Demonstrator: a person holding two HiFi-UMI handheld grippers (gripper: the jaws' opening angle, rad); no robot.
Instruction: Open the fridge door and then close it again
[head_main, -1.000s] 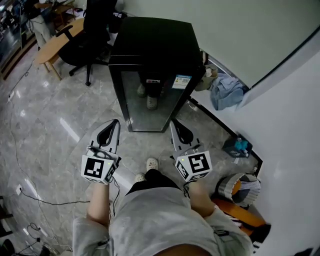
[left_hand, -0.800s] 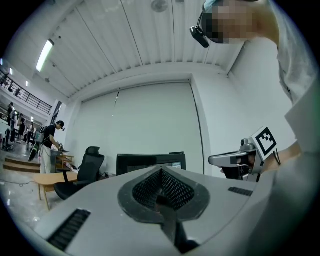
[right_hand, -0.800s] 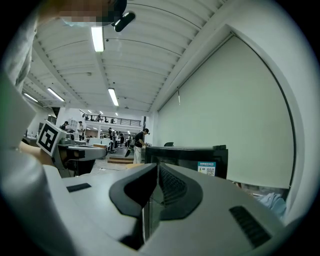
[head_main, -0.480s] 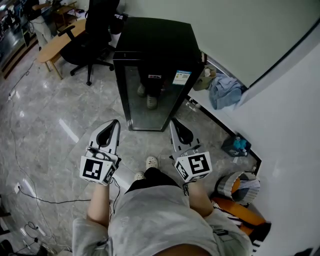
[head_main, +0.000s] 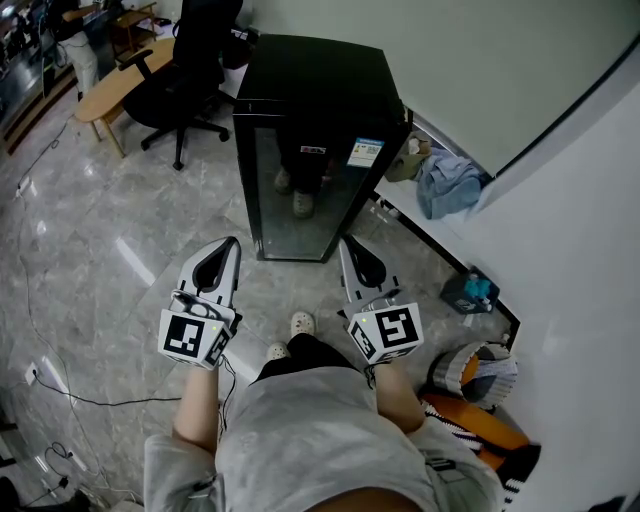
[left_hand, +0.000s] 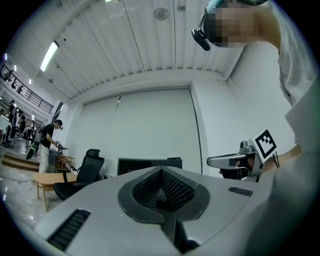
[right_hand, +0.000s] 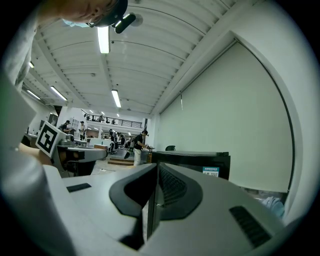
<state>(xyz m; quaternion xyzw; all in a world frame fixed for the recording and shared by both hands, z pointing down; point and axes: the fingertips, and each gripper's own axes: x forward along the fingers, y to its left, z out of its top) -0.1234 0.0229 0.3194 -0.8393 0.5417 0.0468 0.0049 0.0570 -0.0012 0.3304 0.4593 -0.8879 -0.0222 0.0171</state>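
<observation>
Black fridge (head_main: 315, 95) standing on the floor ahead of me, glass door (head_main: 300, 200) closed, my left gripper (head_main: 230, 247) and right gripper (head_main: 347, 247) level, short of it and apart from it — both with jaws pressed together, holding nothing, office chair (head_main: 190, 70) left of the fridge.

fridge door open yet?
No, the glass door of the fridge sits flush in its frame, with the left gripper and right gripper both short of it.

We hold both grippers level ahead of us, side by side and apart, with our forearms (head_main: 197, 405) stretched out behind them. The left gripper (head_main: 230, 244) has its jaws pressed together on nothing. The right gripper (head_main: 346, 243) is closed and empty too.
</observation>
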